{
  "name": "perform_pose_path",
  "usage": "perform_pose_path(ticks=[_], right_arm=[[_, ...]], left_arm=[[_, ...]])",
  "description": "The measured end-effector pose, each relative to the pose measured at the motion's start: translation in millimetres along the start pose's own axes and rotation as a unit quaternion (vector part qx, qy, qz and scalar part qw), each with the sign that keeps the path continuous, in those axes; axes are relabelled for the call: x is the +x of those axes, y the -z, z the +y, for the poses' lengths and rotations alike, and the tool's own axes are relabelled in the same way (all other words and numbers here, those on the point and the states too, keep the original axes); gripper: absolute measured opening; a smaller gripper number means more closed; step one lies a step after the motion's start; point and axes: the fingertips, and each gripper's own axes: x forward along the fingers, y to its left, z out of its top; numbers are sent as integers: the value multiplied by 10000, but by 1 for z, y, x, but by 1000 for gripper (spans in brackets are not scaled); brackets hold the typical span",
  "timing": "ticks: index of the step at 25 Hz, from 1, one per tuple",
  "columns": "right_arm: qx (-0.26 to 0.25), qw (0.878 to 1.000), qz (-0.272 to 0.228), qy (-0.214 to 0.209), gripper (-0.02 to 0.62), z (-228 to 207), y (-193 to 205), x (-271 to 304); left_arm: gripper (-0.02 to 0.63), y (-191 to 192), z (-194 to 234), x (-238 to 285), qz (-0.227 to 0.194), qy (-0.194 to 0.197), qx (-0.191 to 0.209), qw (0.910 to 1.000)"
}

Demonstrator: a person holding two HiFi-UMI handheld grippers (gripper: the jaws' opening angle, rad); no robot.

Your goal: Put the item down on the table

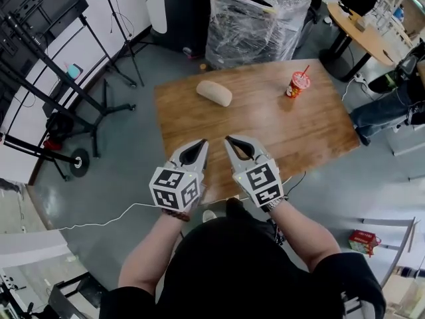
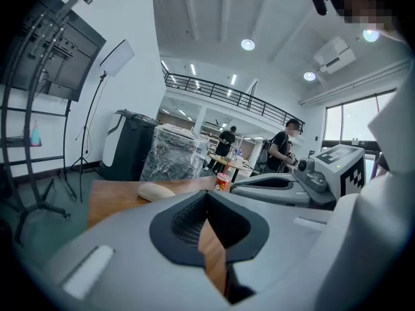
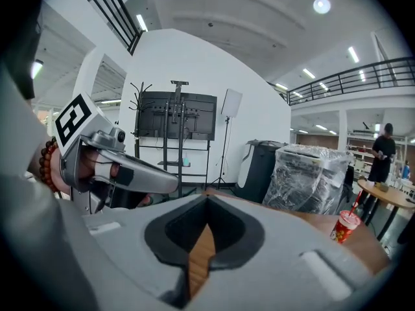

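1. One wooden counter carries two things.
2. One beige bread roll lies on the counter's far left part. One red cup stands upright well apart to its right.
3. Two tools are held side by side over the near edge, tips pointing away from the person.
4. The left tool has its jaws together, with nothing between them.
5. The right tool has its jaws together, also empty.
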Motion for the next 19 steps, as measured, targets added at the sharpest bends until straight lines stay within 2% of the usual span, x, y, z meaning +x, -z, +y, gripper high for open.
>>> perform_pose_path(ticks=[19], right_arm=[[-4,9998,-99,192,-8,23,-1,-34]], left_arm=[[9,13,-22,-27,40,134,246,9996]])
